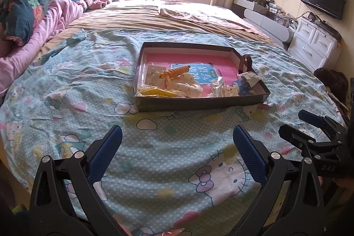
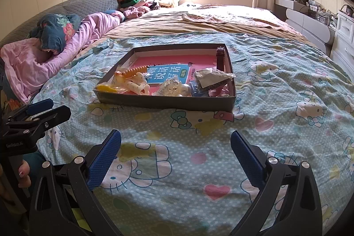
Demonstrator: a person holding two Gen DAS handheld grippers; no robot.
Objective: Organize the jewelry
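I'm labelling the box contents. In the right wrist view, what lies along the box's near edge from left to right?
Yellow piece → white dotted clip → clear packet → silvery bead → blue item, all inside the box.

My left gripper (image 1: 177,155) was a black plastic frame with triangular cut-outs, silver round screws at the pivots and blue textured pads (image 1: 106,155) lining both fingers. My right gripper (image 2: 176,156) was built the same, with blue pads (image 2: 245,158) and silver screws. White lettering, partly legible as "DAS", marked its black body in the left wrist view. Small white print on my left gripper's side was too blurred to read. My fingernail (image 2: 21,173) wore pinkish polish.
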